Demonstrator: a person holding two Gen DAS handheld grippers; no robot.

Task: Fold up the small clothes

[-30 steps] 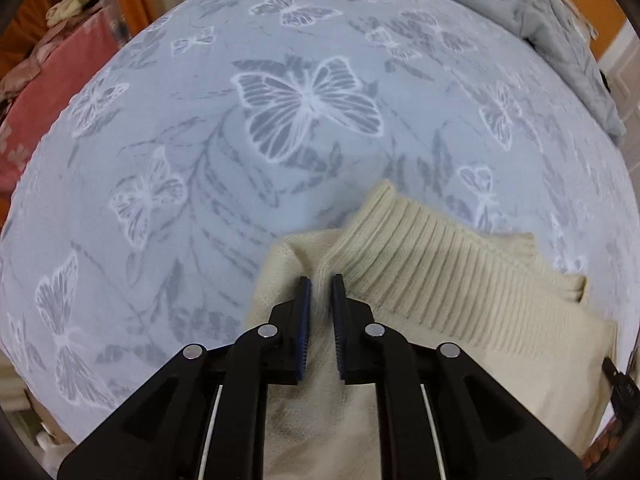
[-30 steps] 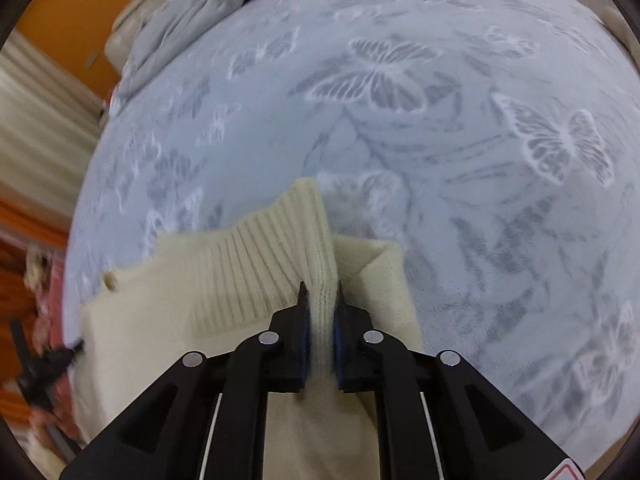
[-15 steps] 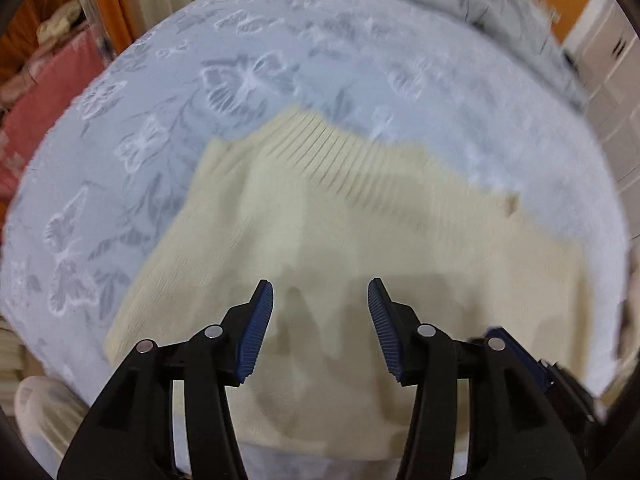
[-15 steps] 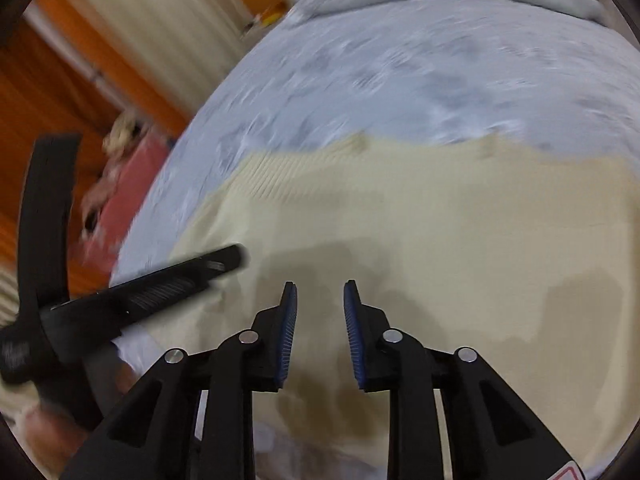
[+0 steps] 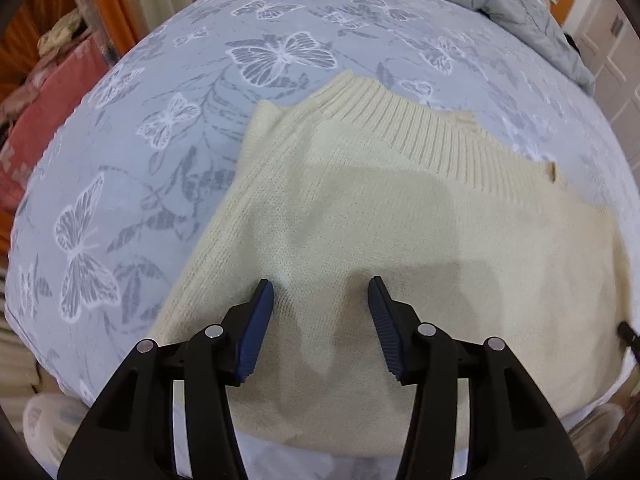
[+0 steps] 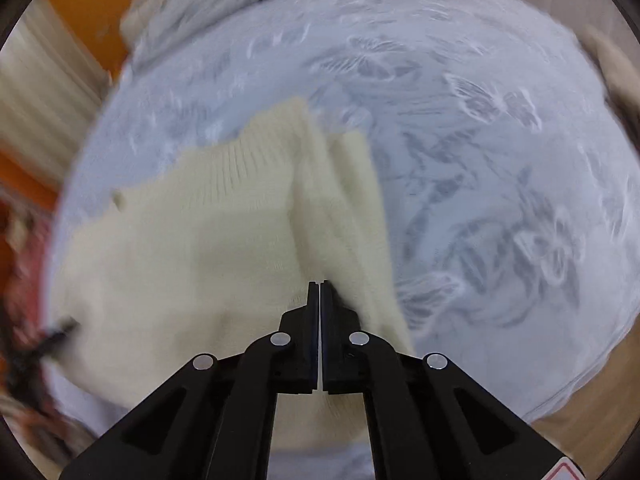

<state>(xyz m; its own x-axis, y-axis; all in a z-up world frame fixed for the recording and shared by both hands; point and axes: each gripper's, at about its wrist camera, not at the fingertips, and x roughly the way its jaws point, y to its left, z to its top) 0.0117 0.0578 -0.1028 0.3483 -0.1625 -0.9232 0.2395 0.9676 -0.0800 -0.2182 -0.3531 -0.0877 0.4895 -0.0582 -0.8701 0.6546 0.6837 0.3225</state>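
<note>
1. Left wrist view: cream knit sweater (image 5: 400,220) flat on the butterfly-print bedspread (image 5: 160,140), filling the centre and lower right of the frame, ribbed hem (image 5: 420,128) toward the upper middle.
2. Same view: left hand-held gripper (image 5: 321,292) at the lower centre, jaws parted, nothing between the blue pads (image 5: 256,328), only knit below them. No contact with the cloth to be made out.
3. Same view: grey quilt (image 5: 500,4) bunched at the upper right, pink fabric (image 5: 44,112) at the left edge, both well apart from the sweater.
4. Right wrist view, blurred: sweater (image 6: 200,240) across the centre and lower left, a long ridge of raised fabric (image 6: 340,208) from the upper middle down to the fingertips.
5. Same view: right hand-held gripper (image 6: 321,286) at the lower centre, jaws just closed to a hairline gap. Ridge ending right at the tips; hard to tell whether a thin pinch of knit sits between them or nothing.
6. Judged risk: a pinch this shallow likely to slip out of loose knit under a quick pull, dropping the fold crooked.
7. Judged risk: with the left jaws not holding, nothing to anchor the far side, so the whole garment likely to drag across the bedspread and bunch instead of folding.
</note>
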